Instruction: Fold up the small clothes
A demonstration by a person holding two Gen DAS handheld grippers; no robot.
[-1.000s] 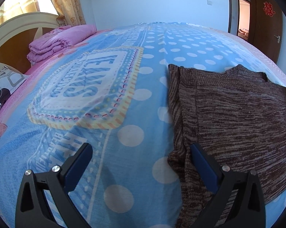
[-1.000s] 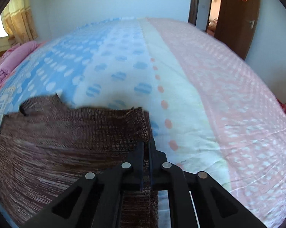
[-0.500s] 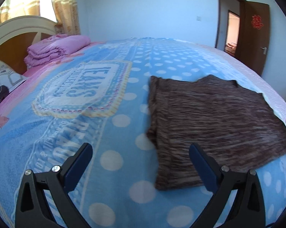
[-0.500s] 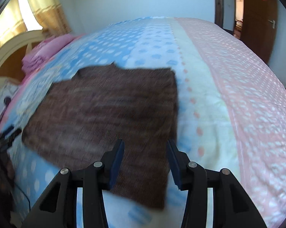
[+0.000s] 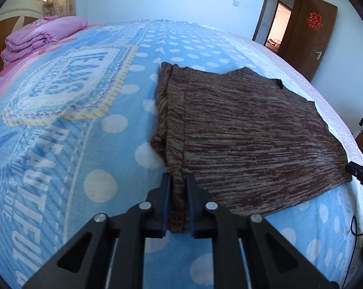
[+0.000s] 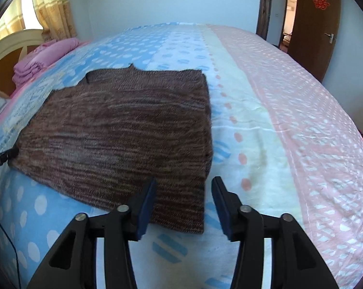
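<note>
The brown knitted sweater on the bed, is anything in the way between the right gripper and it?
Nothing visible is in the way. The right gripper hangs with its jaws opening over the near corner of the brown knitted sweater, with only the dotted bedspread around it. The left gripper is closing on the sweater's opposite edge.

The room is brightly lit by daylight admitted through the curtained window (image 6: 20,19) at the upper left, where the glass is overexposed to white. Only soft shadows are cast on the bed (image 5: 90,125). Strong fisheye bending is seen in both views, with dark vignetting at the corners. Slight motion blur is noticed on the brown knitted garment (image 6: 118,132) in the right wrist view.
</note>
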